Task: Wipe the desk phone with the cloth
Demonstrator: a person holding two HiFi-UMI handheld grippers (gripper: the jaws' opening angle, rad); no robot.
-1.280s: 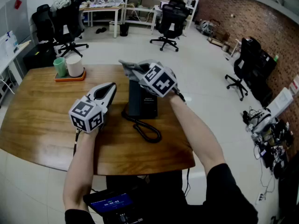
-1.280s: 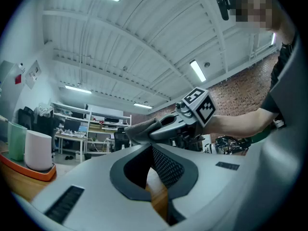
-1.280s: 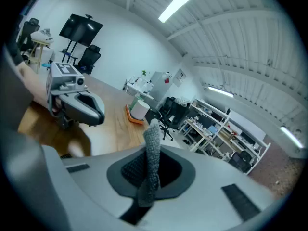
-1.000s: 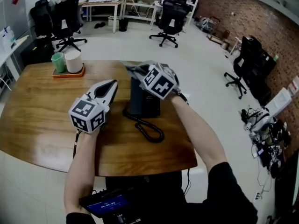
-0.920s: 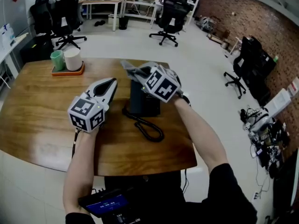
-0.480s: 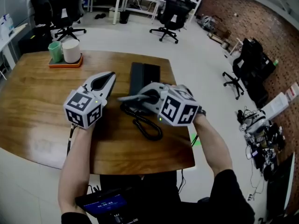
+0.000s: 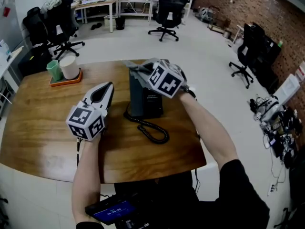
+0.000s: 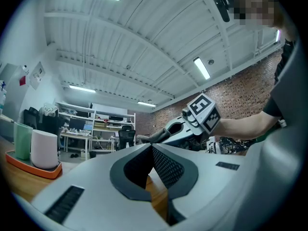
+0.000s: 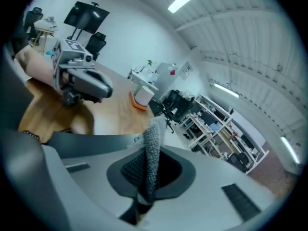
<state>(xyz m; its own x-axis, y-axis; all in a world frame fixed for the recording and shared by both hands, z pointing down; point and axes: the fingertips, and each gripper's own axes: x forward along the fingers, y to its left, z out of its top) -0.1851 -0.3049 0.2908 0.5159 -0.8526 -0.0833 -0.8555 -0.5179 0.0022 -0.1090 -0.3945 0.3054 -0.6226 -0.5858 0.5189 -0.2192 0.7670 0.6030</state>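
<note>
1. The right claw [image 7: 143, 73] is clamped on a grey cloth [image 7: 133, 67]. In the right gripper view the cloth [image 9: 153, 143] stands pinched between the two jaws, and its free end sticks up past them.
2. The dark desk phone [image 7: 145, 99] stands near the middle of the wooden surface [image 7: 43, 113]. Its coiled cord [image 7: 151, 130] loops on the wood at the near side.
3. The right claw and the cloth are over the far end of the phone. Whether the cloth touches it cannot be told.
4. The left claw [image 7: 106, 90] is just left of the phone, apart from it. In the left gripper view its jaws are closed tip to tip with nothing between them.
5. At the far left of the surface an orange tray [image 7: 64, 80] carries a green cup [image 7: 53, 70] and a white cup [image 7: 70, 67] side by side.
</note>
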